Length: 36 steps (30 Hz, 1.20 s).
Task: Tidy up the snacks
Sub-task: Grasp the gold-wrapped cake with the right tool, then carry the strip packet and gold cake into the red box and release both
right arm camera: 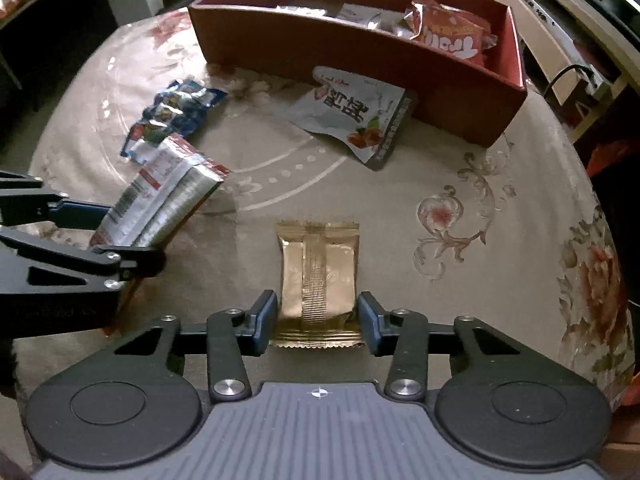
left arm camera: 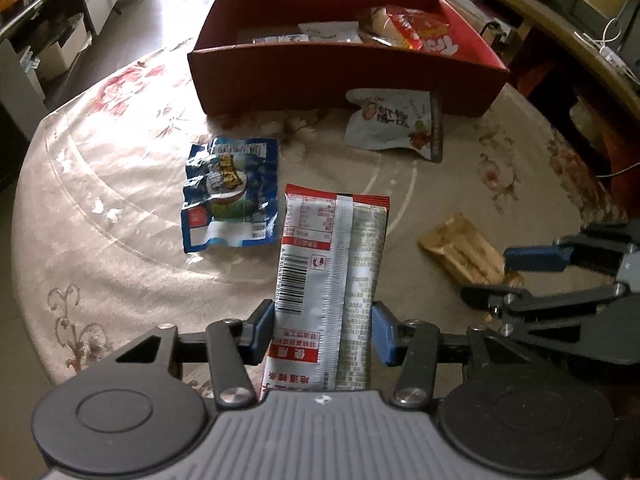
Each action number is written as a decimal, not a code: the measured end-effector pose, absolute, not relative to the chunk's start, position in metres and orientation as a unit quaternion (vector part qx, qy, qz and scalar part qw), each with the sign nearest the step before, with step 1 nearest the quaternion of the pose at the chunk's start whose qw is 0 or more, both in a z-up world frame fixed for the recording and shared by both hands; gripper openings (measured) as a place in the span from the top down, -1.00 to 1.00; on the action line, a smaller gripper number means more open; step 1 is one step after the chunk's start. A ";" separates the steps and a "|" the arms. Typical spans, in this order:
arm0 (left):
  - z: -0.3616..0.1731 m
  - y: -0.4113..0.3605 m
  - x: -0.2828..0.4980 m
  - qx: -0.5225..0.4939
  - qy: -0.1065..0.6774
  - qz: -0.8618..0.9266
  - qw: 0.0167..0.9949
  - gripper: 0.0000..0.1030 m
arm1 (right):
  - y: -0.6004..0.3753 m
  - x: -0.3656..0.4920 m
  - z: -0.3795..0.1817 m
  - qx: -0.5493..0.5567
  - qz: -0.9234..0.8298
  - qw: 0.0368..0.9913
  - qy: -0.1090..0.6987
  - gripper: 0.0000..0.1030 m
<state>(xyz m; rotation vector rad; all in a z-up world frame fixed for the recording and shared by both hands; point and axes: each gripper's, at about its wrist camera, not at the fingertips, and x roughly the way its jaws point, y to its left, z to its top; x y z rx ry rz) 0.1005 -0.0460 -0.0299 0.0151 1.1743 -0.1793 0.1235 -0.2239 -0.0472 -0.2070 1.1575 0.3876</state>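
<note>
My left gripper [left arm camera: 323, 330] is shut on a long silver and red snack packet [left arm camera: 328, 272], held above the table; it also shows in the right wrist view [right arm camera: 168, 196]. My right gripper [right arm camera: 317, 324] has its pads on both sides of a gold snack packet [right arm camera: 318, 280] lying on the table, seen also in the left wrist view [left arm camera: 464, 248]. A red box [left arm camera: 320, 76] at the far side holds several snacks. A blue packet [left arm camera: 230, 196] and a white pouch [left arm camera: 394, 122] lie on the table in front of it.
The round table has a beige floral cloth [right arm camera: 480, 208]. The red box [right arm camera: 360, 56] stands near its far edge. Desks and shelves surround the table beyond its edges.
</note>
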 end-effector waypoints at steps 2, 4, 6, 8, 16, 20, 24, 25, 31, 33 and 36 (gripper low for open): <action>-0.030 -0.047 0.101 0.007 0.555 -0.088 0.827 -0.04 | -0.224 0.121 -0.047 -0.093 0.182 0.814 0.543 0.01; -0.031 -0.048 0.099 0.008 0.558 -0.093 0.824 -0.04 | -0.223 0.118 -0.049 -0.090 0.184 0.811 0.548 0.01; -0.035 -0.050 0.099 0.010 0.563 -0.094 0.821 -0.04 | -0.224 0.117 -0.053 -0.086 0.181 0.806 0.556 -0.02; -0.039 -0.051 0.099 0.012 0.568 -0.095 0.817 -0.04 | -0.224 0.119 -0.059 -0.086 0.182 0.800 0.565 -0.21; -0.044 -0.052 0.102 0.009 0.571 -0.090 0.816 -0.05 | -0.218 0.132 -0.063 -0.101 0.167 0.806 0.558 -0.46; -0.041 -0.053 0.100 0.008 0.568 -0.094 0.818 -0.03 | -0.220 0.128 -0.059 -0.097 0.167 0.808 0.556 0.07; -0.034 -0.051 0.098 0.006 0.558 -0.095 0.824 -0.03 | -0.221 0.122 -0.056 -0.105 0.166 0.809 0.554 0.08; -0.033 -0.050 0.099 0.003 0.557 -0.095 0.825 -0.03 | -0.220 0.121 -0.053 -0.109 0.166 0.811 0.550 0.08; -0.019 -0.048 0.105 -0.012 0.543 -0.099 0.834 -0.03 | -0.225 0.117 -0.029 -0.086 0.169 0.834 0.518 0.09; -0.014 -0.048 0.108 -0.016 0.537 -0.100 0.838 -0.03 | -0.227 0.119 -0.021 -0.079 0.166 0.842 0.507 0.09; -0.007 -0.048 0.113 -0.018 0.528 -0.098 0.843 -0.03 | -0.231 0.124 -0.014 -0.069 0.162 0.850 0.497 0.09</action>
